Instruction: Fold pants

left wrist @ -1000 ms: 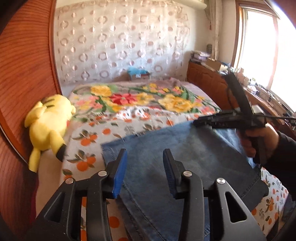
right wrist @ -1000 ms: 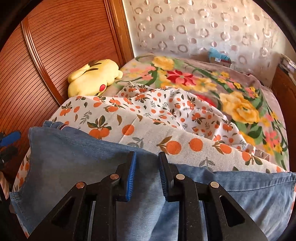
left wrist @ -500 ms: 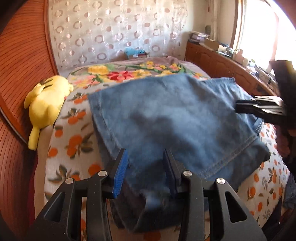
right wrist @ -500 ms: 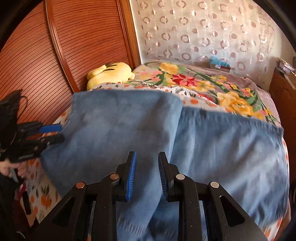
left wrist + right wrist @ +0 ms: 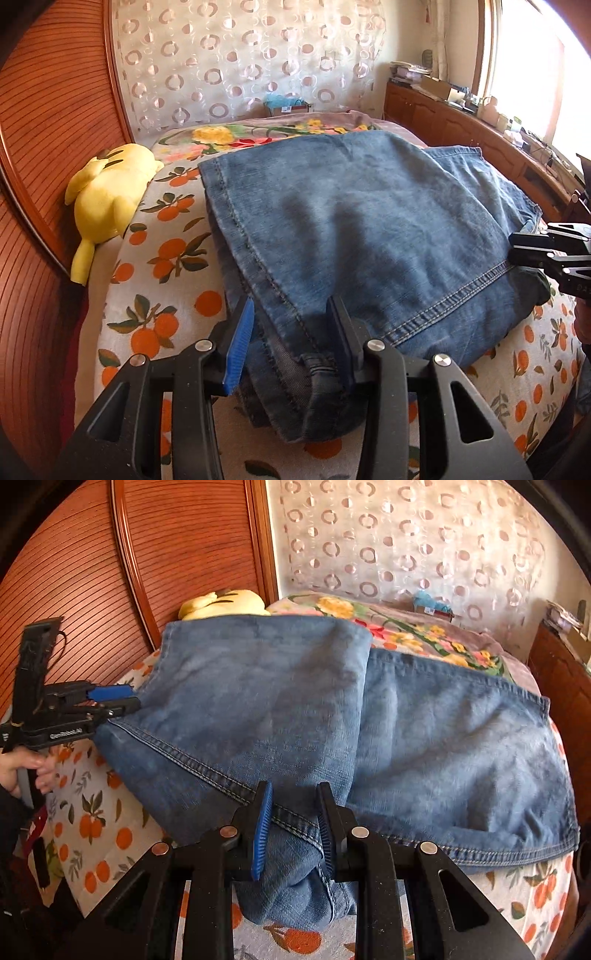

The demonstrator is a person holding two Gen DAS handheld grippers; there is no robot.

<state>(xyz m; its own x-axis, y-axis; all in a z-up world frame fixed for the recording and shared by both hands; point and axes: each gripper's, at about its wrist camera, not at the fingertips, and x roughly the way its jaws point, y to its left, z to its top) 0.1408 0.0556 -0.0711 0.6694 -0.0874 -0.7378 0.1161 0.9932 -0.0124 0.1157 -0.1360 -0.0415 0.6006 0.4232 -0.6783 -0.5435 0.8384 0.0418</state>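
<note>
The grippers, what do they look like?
Both the left gripper and the right gripper are matte black, with triangular cut-outs, silver rivets and ribbed blue pads. The left one carries small white lettering and a thin cable, seen from the right wrist view.

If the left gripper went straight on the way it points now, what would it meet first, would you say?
Probably more of the jeans: the left gripper already has denim bunched between its fingers, and the folded blue fabric fills the line ahead of it.

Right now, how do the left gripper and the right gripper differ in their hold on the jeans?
The left gripper stands wider, around the jeans' bunched left edge; the right gripper is narrower, pinching a fold near the stitched hem. Both are black with blue pads and have denim between their fingers.
</note>
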